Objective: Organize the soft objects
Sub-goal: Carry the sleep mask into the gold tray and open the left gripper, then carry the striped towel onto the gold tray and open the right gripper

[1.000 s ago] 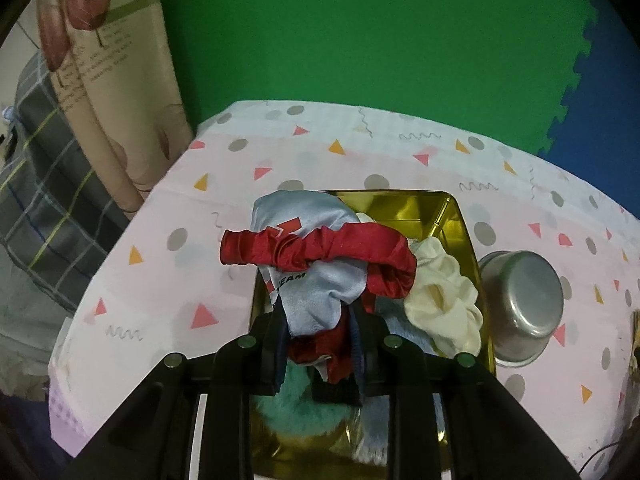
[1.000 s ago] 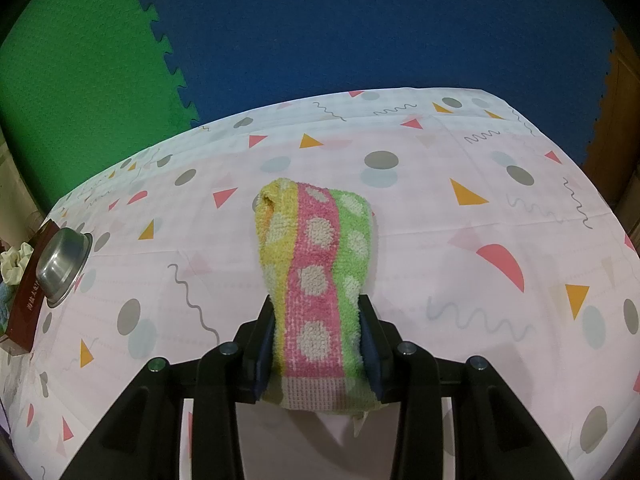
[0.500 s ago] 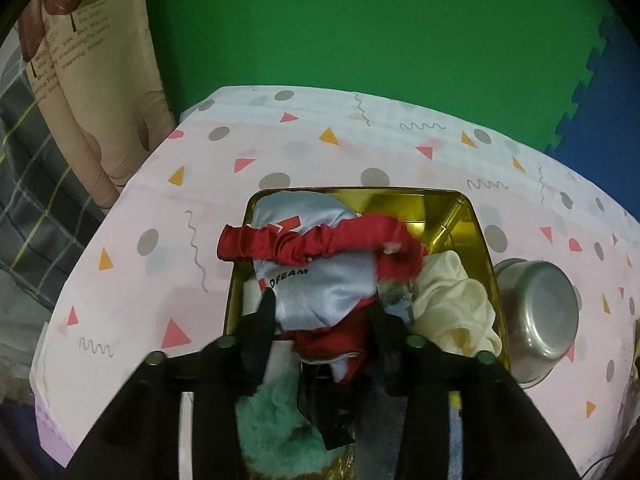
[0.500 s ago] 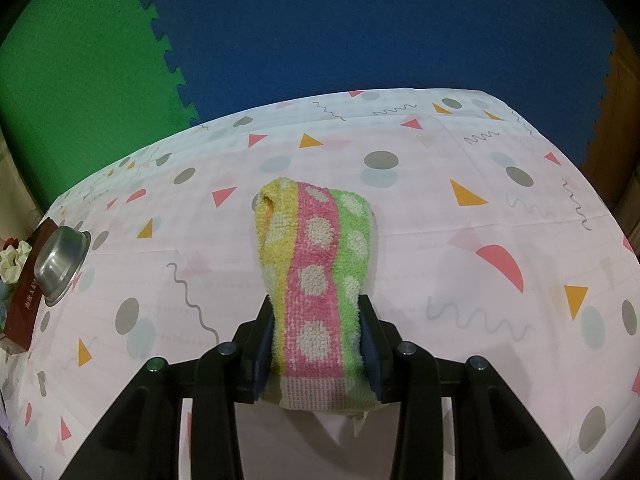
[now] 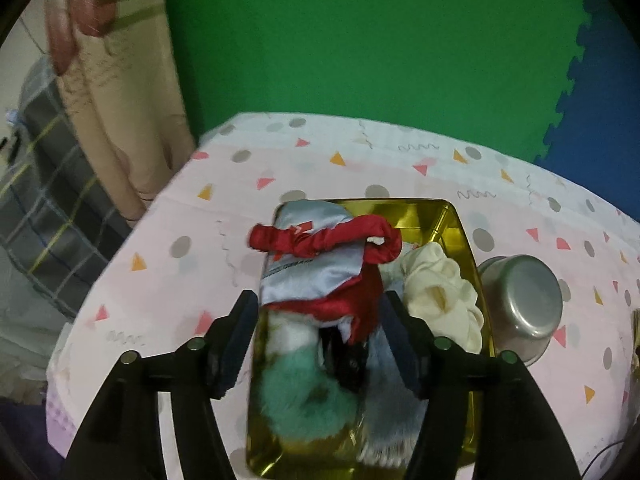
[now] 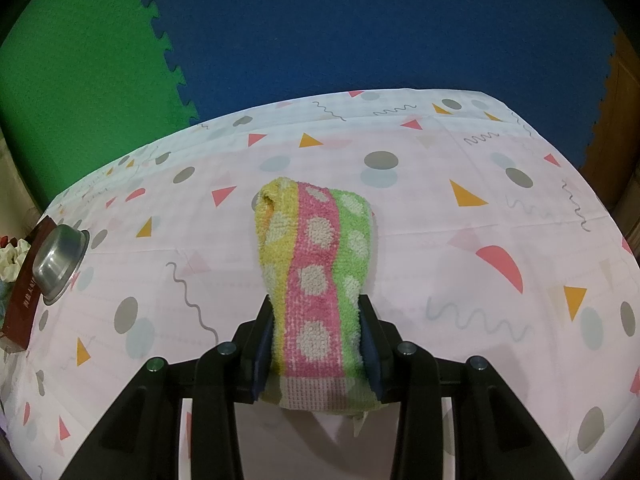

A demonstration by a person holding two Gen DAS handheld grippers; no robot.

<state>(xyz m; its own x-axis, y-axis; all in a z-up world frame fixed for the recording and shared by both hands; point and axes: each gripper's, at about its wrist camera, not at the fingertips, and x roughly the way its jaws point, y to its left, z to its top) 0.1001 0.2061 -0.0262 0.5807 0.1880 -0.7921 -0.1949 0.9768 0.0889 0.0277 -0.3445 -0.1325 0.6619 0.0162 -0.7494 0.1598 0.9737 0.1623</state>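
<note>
Your left gripper (image 5: 318,316) hangs over the gold tin (image 5: 460,236), tilted steeply down, and its jaws have just been opening. They now stand wide apart, and neither pad presses on anything. Between them, and a little ahead of the tips, lies the bundle of silvery blue cloth (image 5: 308,268) wrapped in the red satin scrunchie (image 5: 328,236); it rests in the tin on the other soft pieces, its near end lying in the gap between your fingers. Below it in the tin you can see a fluffy teal piece (image 5: 304,392) on the near left and a pale blue fringed cloth (image 5: 390,412) on the near right. A cream scrunchie (image 5: 440,296) sits against the tin's right wall. Just outside that wall an upturned steel bowl (image 5: 520,304) rests on the patterned tablecloth (image 5: 180,264).

Your right gripper (image 6: 316,320) is clenched on the striped towel (image 6: 316,248), a folded band of yellow, pink and green with pale dots. The pads squeeze its near end from both sides, and the rest reaches forward past the fingertips over the tablecloth. From that side the tin and the bowl appear at the far left edge, well apart from the towel.
</note>
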